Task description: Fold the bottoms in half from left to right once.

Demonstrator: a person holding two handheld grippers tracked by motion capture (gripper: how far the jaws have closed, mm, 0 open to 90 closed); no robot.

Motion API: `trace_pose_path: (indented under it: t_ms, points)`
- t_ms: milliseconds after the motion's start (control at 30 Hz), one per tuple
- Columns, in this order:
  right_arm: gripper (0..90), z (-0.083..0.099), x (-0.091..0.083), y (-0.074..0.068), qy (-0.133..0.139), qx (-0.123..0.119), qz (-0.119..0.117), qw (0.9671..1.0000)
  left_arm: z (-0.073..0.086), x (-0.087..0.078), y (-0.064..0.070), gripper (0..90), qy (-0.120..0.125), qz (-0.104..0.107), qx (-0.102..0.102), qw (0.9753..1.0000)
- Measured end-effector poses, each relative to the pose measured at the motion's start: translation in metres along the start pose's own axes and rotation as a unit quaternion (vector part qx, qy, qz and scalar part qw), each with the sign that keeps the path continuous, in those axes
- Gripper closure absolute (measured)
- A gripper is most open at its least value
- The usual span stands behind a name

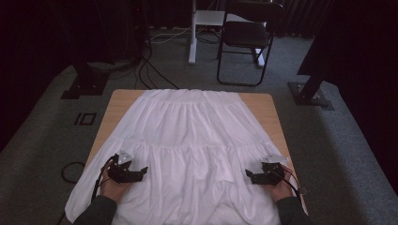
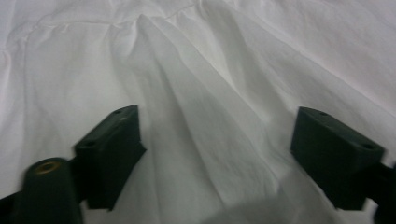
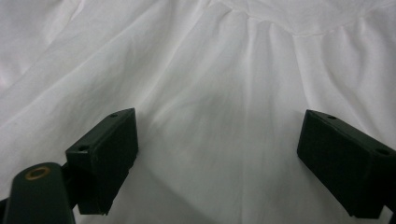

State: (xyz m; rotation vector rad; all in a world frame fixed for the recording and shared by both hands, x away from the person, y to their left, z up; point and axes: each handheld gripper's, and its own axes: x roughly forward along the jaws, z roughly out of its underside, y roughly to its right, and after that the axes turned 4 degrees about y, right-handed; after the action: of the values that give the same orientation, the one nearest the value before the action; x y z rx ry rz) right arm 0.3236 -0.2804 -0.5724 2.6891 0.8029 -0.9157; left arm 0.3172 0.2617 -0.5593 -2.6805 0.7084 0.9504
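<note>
white skirt lying spread flat on worktop | left gripper hovering over its lower tier, fingers apart | right gripper mirroring it, fingers apart

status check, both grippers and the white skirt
Left hand-held gripper open, right hand-held gripper open, both over fabric. White skirt spread flat on table, ungrasped. Nothing in the way.

white tiered skirt | spread flat | covering table, hem nearest
</note>
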Motion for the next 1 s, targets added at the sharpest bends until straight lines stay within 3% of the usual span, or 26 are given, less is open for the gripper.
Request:
trace_pose_path:
  t_ms: [100,167,233,333,400,500,600,667,833,900,1000]
  points:
    - [11.5,0.0,0.0,0.0,0.0,0.001,0.001,1.0,-0.002,-0.01,-0.005,41.8,-0.008,-0.004,0.003,1.0]
    - [11.5,0.0,0.0,0.0,0.0,0.001,0.001,1.0,-0.004,-0.02,-0.008,41.9,-0.008,-0.026,0.021,0.9994]
    - [11.5,0.0,0.0,0.0,0.0,0.001,0.001,1.0,-0.005,-0.032,-0.017,38.8,-0.003,-0.039,0.023,0.999]
    - [11.5,0.0,0.0,0.0,0.0,0.001,0.001,1.0,-0.005,-0.045,-0.034,36.7,-0.002,-0.061,-0.002,0.9981]
    - [11.5,0.0,0.0,0.0,0.0,0.001,0.001,1.0,-0.002,-0.053,-0.048,30.3,0.008,-0.077,-0.023,0.9968]
    - [11.5,0.0,0.0,0.0,0.0,0.001,0.001,1.0,0.005,-0.066,-0.067,27.1,0.034,-0.069,-0.061,0.9952]
    - [11.5,0.0,0.0,0.0,0.0,0.001,0.001,1.0,0.014,-0.064,-0.08,18.5,0.019,-0.092,-0.071,0.993]
    - [11.5,0.0,0.0,0.0,0.0,0.001,0.001,1.0,0.021,-0.058,-0.088,12.3,-0.004,-0.111,-0.087,0.99]
    - [11.5,0.0,0.0,0.0,0.0,0.002,0.001,1.0,0.034,-0.047,-0.101,9.8,-0.044,-0.131,-0.098,0.9856]
    - [11.5,0.0,0.0,0.0,0.0,0.002,0.001,1.0,0.038,-0.047,-0.103,10.0,-0.039,-0.117,-0.109,0.9863]
    - [11.5,0.0,0.0,0.0,0.0,0.001,0.001,1.0,0.04,-0.049,-0.101,10.2,-0.037,-0.1,-0.1,0.9892]
